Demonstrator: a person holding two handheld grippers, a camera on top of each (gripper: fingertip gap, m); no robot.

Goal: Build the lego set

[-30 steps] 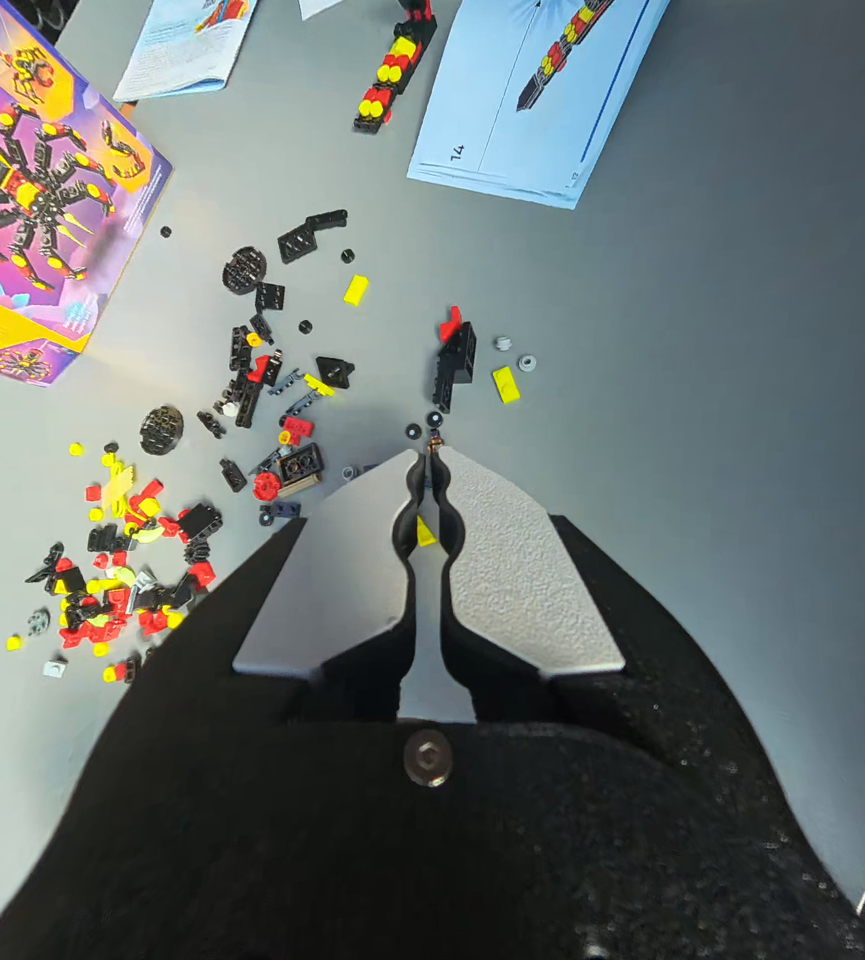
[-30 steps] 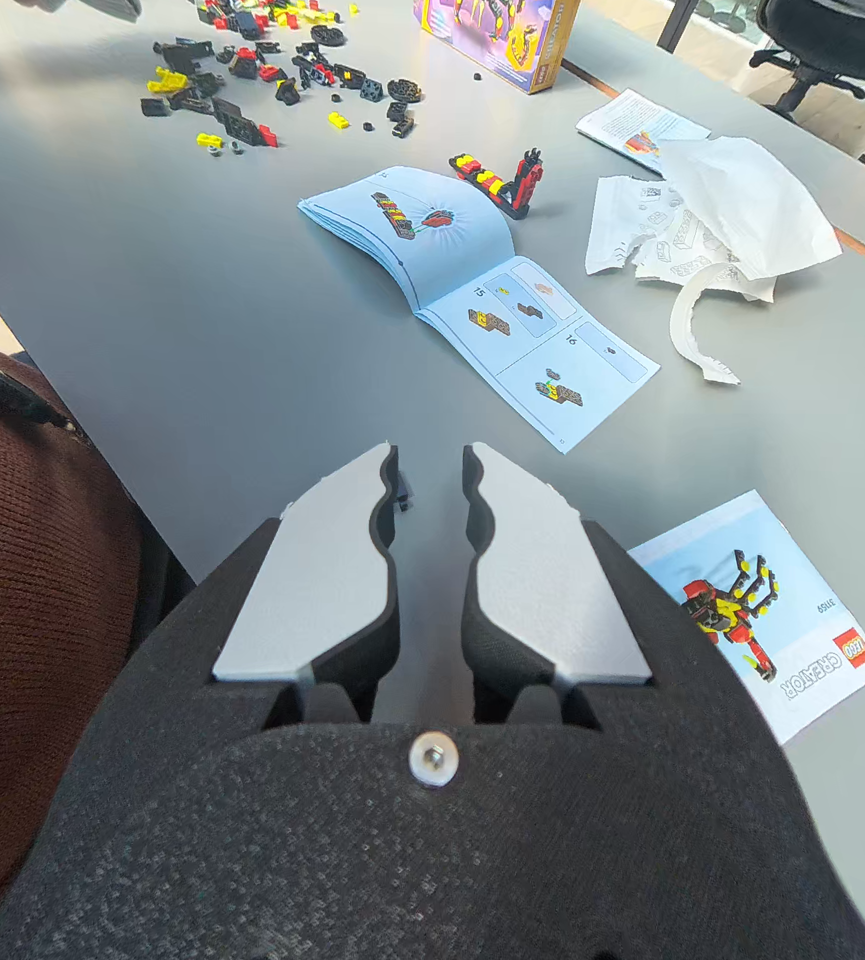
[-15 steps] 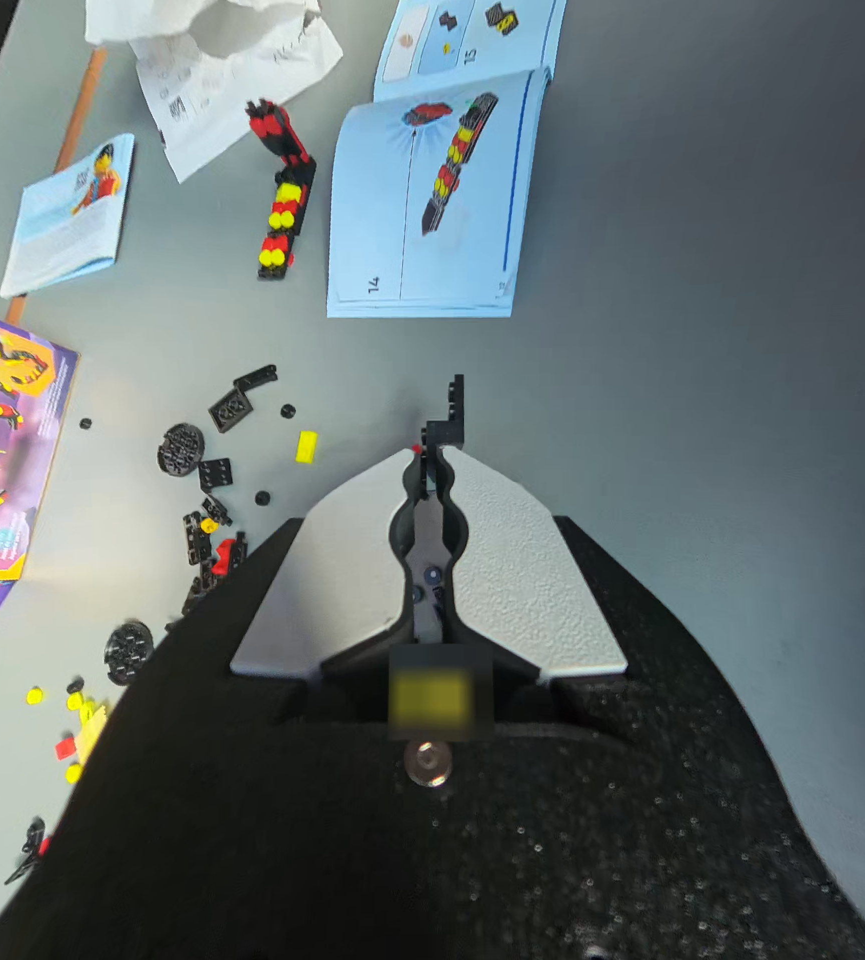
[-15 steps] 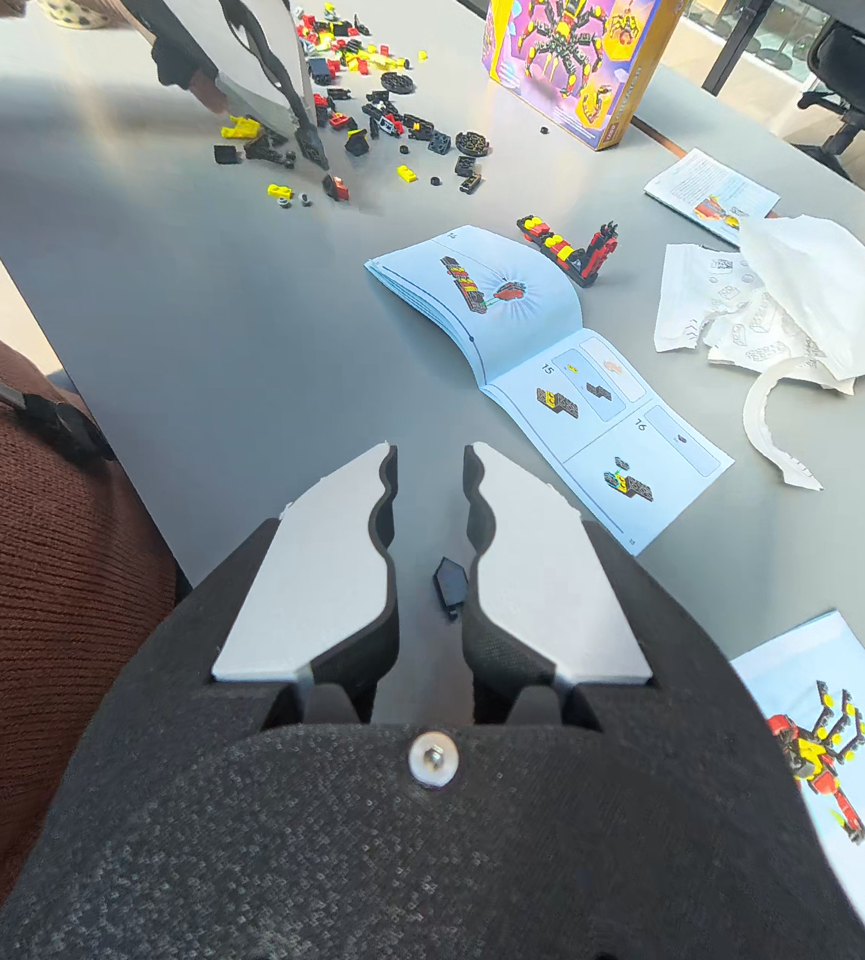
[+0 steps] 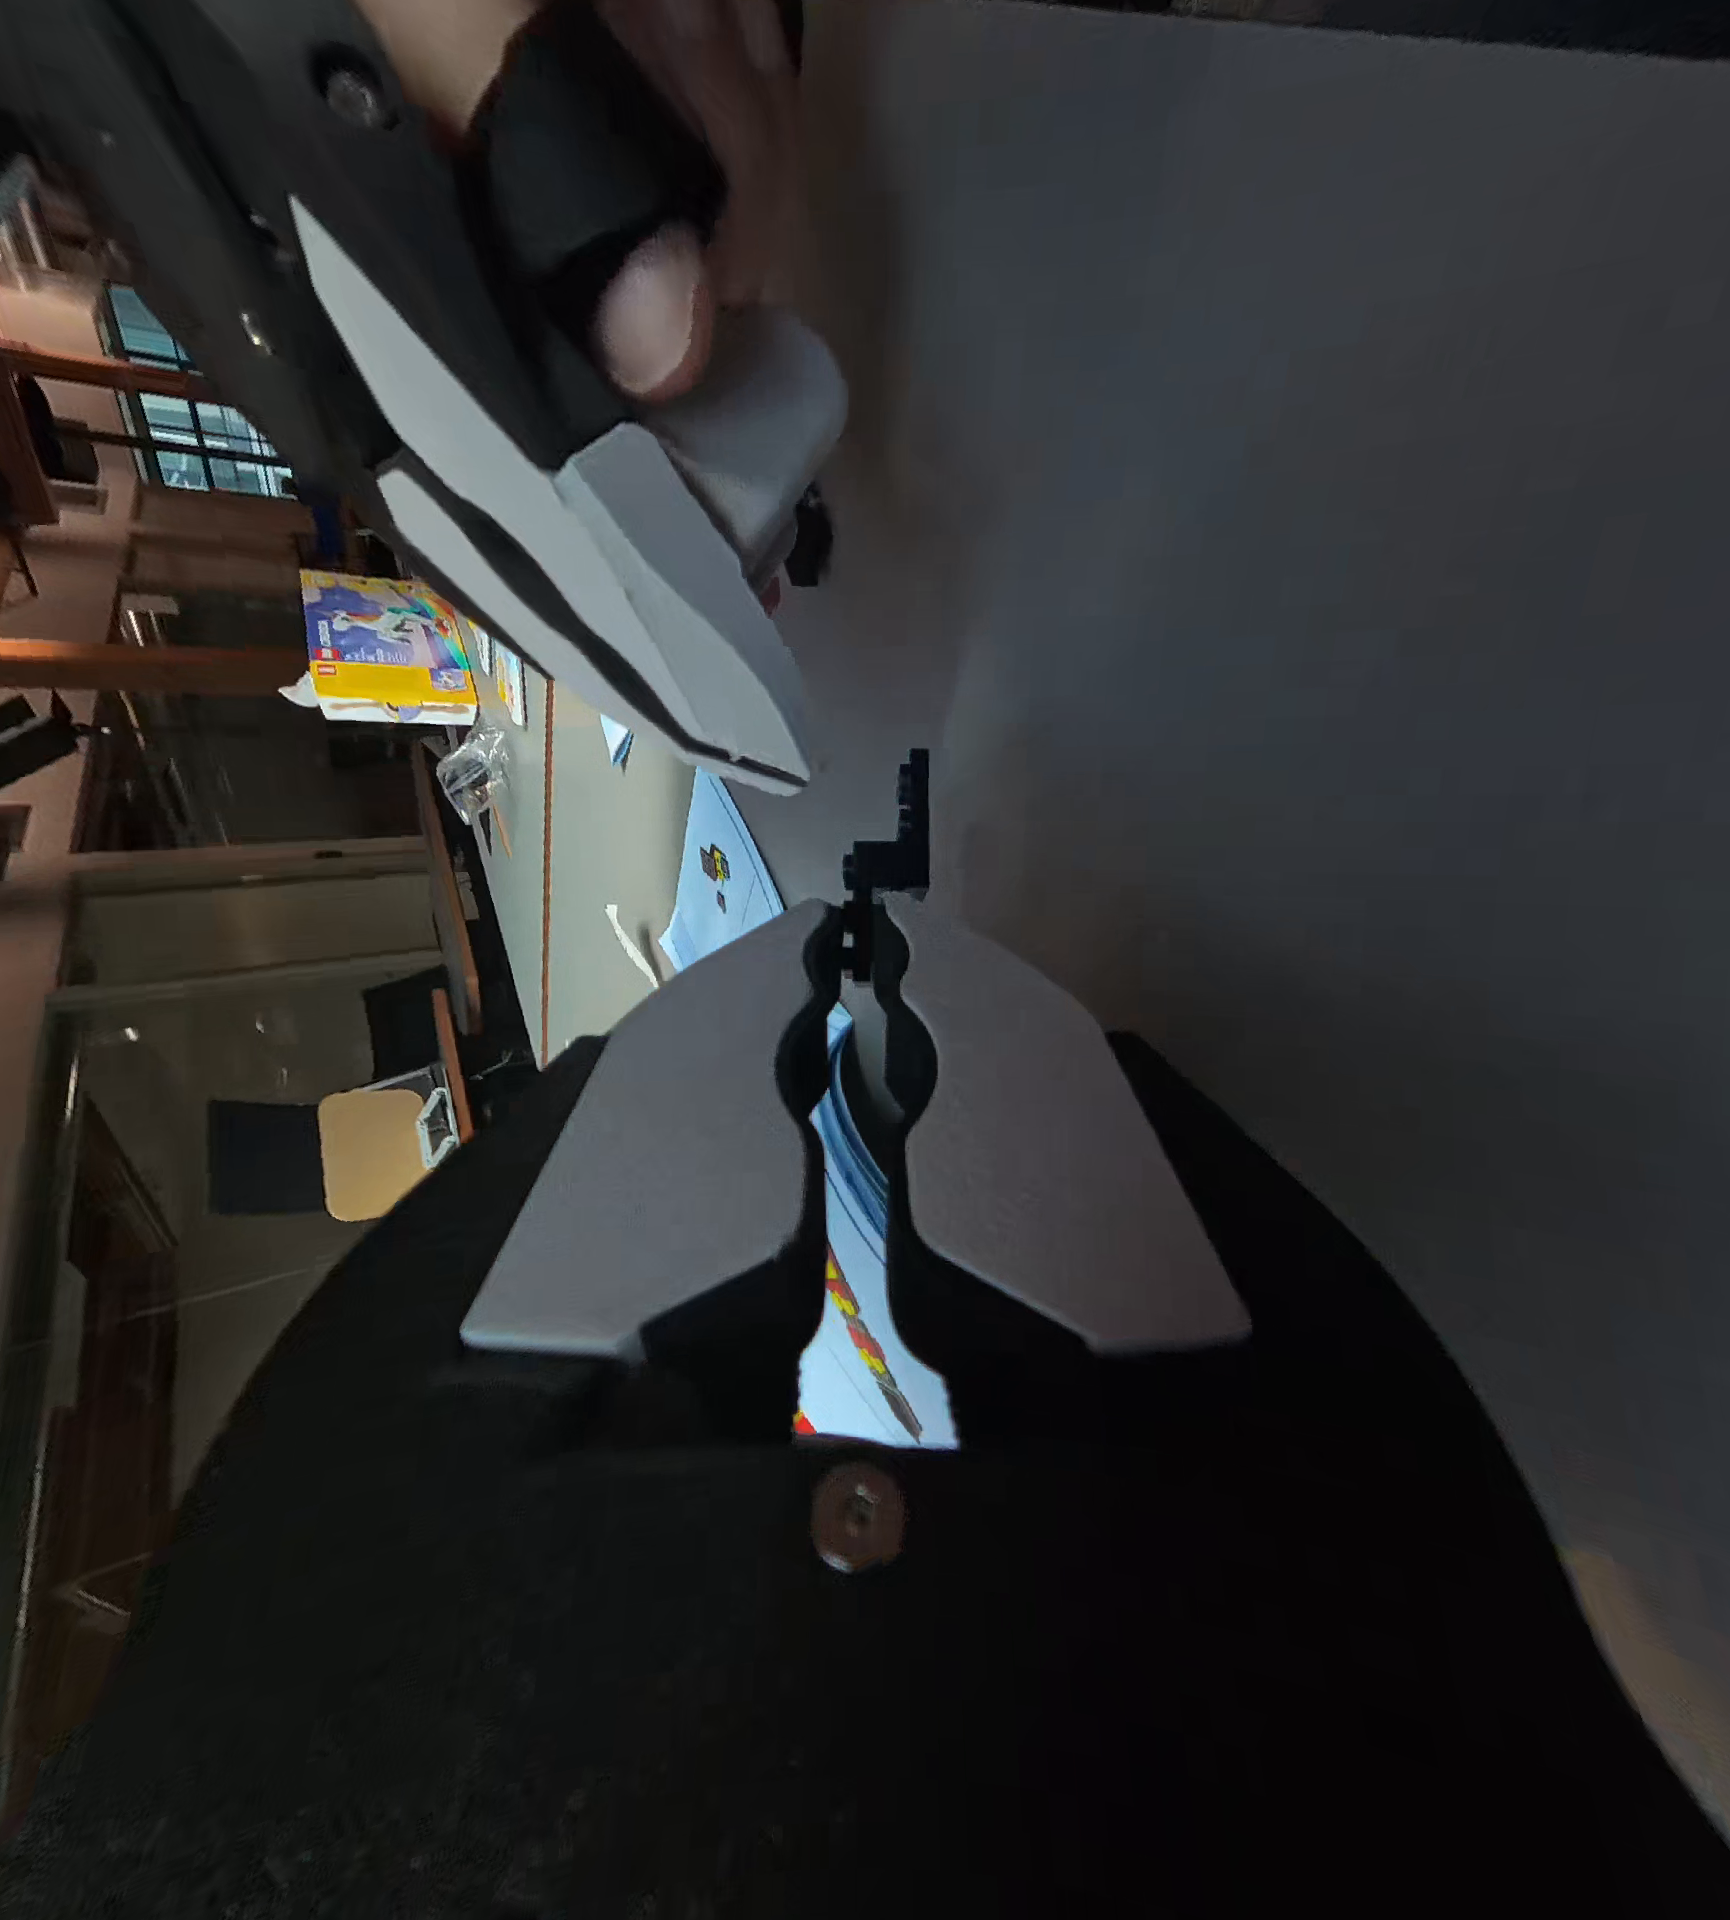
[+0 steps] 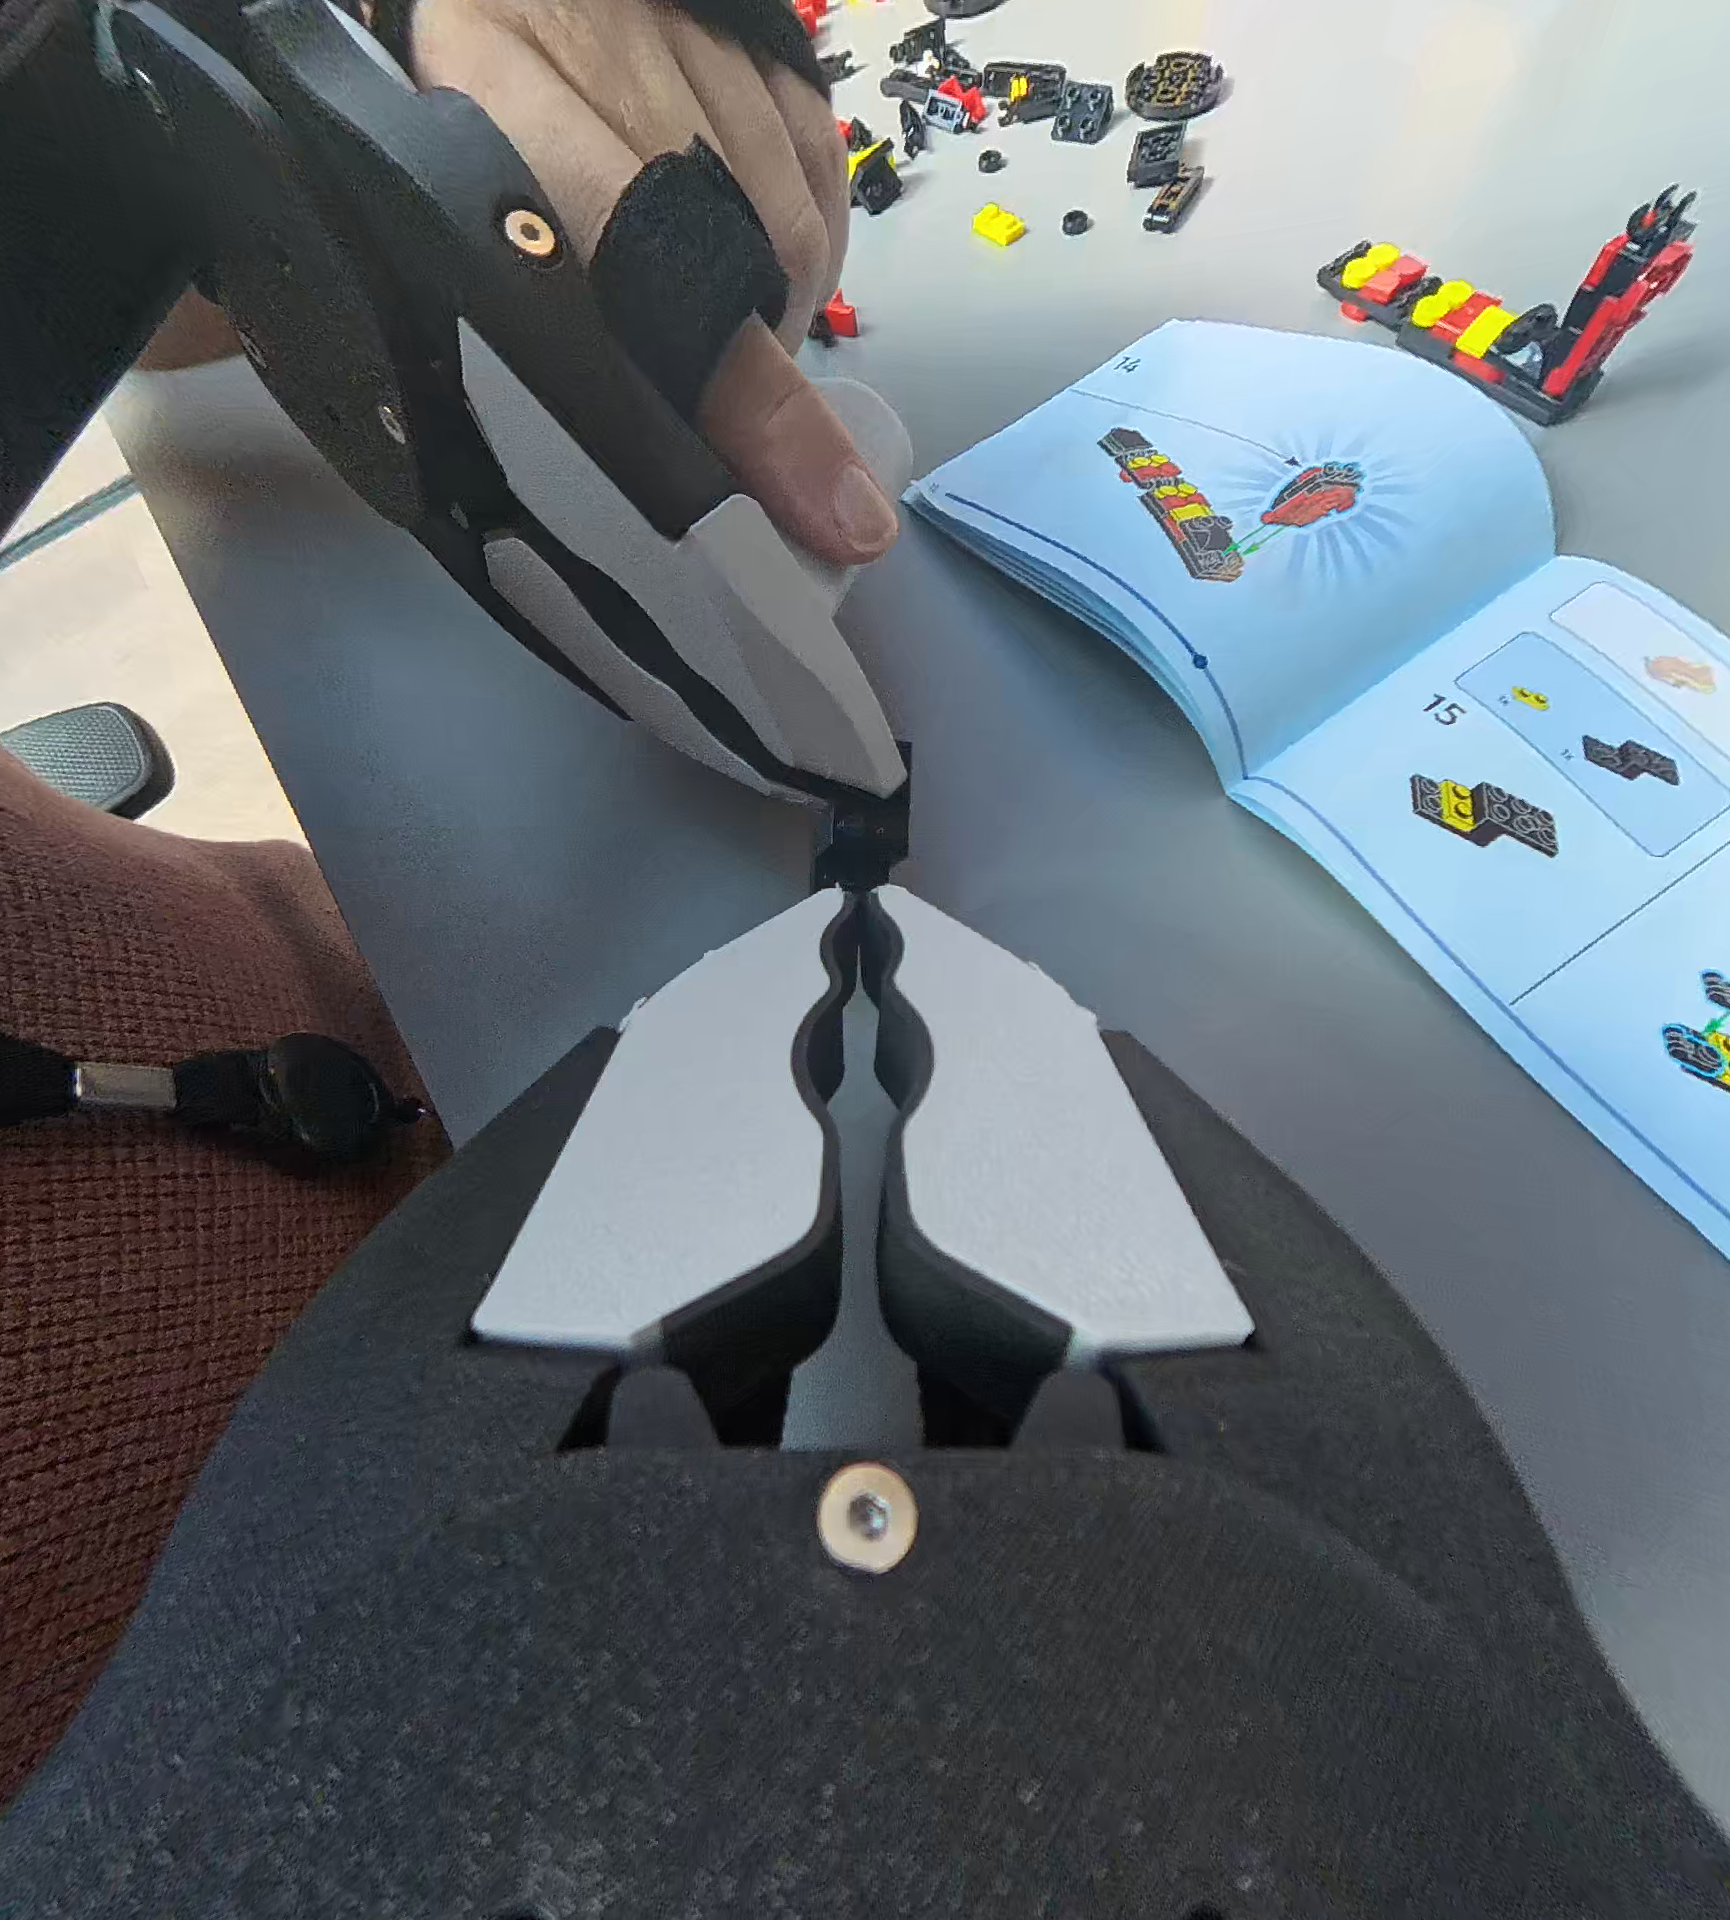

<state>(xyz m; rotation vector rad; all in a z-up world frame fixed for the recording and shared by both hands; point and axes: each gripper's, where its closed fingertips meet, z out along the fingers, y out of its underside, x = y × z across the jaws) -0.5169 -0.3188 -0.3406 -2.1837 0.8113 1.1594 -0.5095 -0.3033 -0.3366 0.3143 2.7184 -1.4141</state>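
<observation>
My left gripper (image 5: 859, 916) is shut on a black L-shaped Lego assembly (image 5: 905, 831) and holds it in the air, rolled on its side. In the right wrist view the left gripper (image 6: 869, 779) comes in from the upper left, held by a hand (image 6: 674, 156). My right gripper (image 6: 859, 902) is shut, with a small black piece (image 6: 861, 840) pinched at its tips. That piece meets the left gripper's assembly above the table's near edge. The two black parts merge, so I cannot tell where one ends. The right gripper (image 5: 788, 771) also shows in the left wrist view.
The grey table (image 6: 1204, 1039) holds an open blue instruction booklet (image 6: 1360, 561), a built black, red and yellow segment (image 6: 1484, 322) and several loose pieces (image 6: 1048, 94) at the back. A brown sleeve (image 6: 113, 935) is at the left, past the table edge. A Lego box (image 5: 388, 649) stands far off. My two grippers' fingertips are within a few centimetres of each other.
The left gripper lifted the black assembly from the loose pieces, carried it to the near edge and rolled sideways. The right gripper shut on the small black piece and rose to meet it.
</observation>
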